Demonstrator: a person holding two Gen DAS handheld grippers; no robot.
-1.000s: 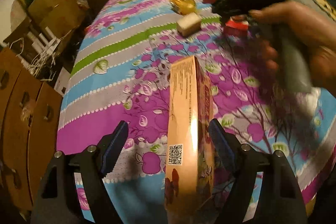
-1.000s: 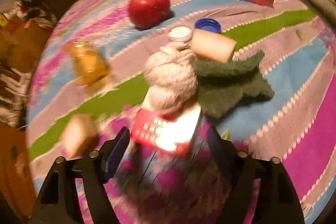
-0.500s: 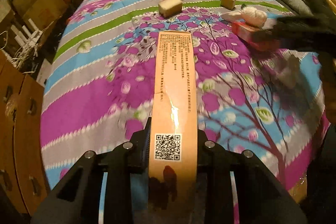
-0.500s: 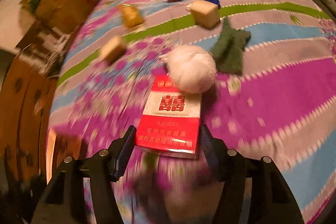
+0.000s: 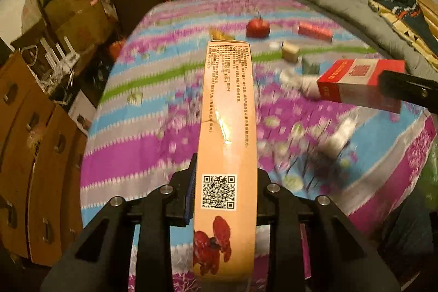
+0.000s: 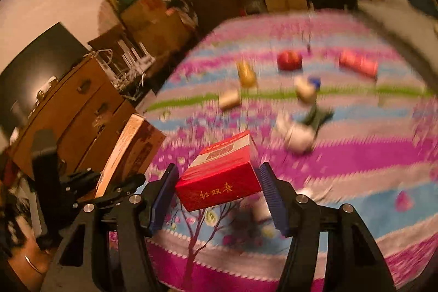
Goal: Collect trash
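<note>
A long peach carton (image 5: 227, 106) with a QR code runs forward between the jaws of my left gripper (image 5: 224, 182), which is shut on its sides and holds it above the flowered bedspread (image 5: 142, 160). My right gripper (image 6: 219, 182) is shut on a red cigarette pack (image 6: 221, 174), held in the air over the bed. In the left wrist view that red pack (image 5: 356, 78) hangs at the right in the dark finger of the right gripper (image 5: 405, 92). In the right wrist view the left gripper (image 6: 109, 188) and its carton (image 6: 128, 144) are low at the left.
On the bed lie a red apple (image 5: 257, 28), a pink box (image 5: 314, 30), a beige block (image 5: 290, 51), a white wad (image 5: 295, 80), a green cloth (image 5: 310, 67) and a yellow wrapper (image 5: 219, 34). Cardboard boxes (image 5: 76, 15) and wooden drawers (image 5: 32, 155) stand left. A grey blanket (image 5: 342, 4) lies right.
The left gripper closed on the carton and raised it off the bed. The right gripper lifted the red pack away from the white wad and swung towards the left gripper.
</note>
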